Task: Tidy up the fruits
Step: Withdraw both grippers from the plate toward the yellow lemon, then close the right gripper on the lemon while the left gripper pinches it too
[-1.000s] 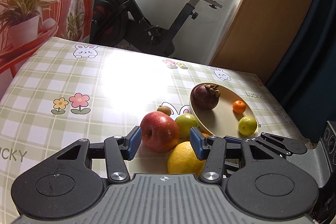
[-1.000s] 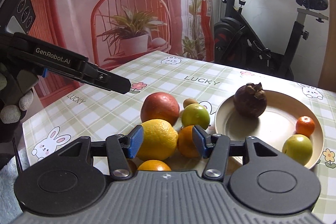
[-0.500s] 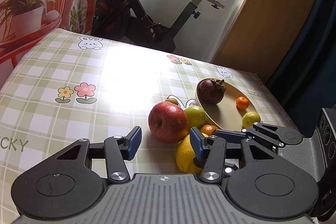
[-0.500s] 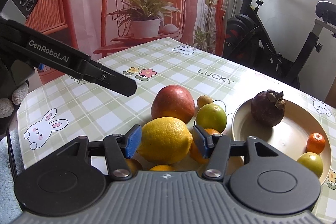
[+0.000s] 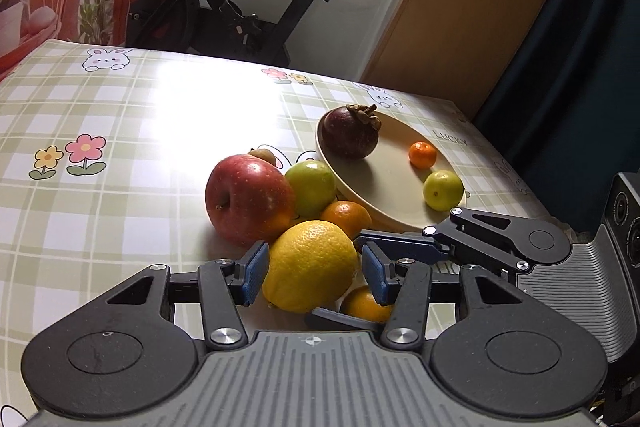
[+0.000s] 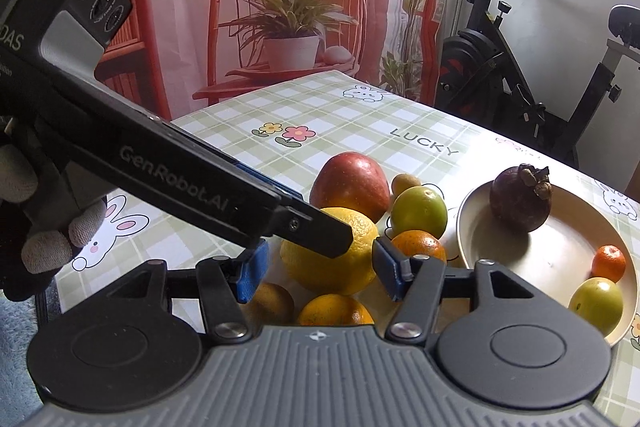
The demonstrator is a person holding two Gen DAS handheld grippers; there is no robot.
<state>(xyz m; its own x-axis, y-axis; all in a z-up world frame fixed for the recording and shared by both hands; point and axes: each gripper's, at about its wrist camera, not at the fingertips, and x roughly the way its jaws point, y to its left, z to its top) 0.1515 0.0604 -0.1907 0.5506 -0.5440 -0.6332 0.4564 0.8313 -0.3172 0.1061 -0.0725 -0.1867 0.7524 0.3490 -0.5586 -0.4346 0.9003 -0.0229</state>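
Resting on one table (image 5: 120, 131): one plate (image 5: 384, 195) holding three fruits, then seven loose fruits beside it. Both claws, left (image 5: 316, 269) and right (image 6: 320, 267), gape wide around one lemon (image 5: 310, 265), gripping nothing.

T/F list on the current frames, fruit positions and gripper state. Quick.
1. The mangosteen sits in the plate. True.
2. The red apple is in the plate. False: it lies on the tablecloth, left of the plate.
3. Both grippers are open around the big yellow citrus. True: the left gripper and the right gripper each straddle it, no pad visibly pressing.
4. The plate holds four fruits. False: three, the mangosteen, a small orange mandarin and a small green fruit.
5. The green fruit beside the apple is outside the plate. True.
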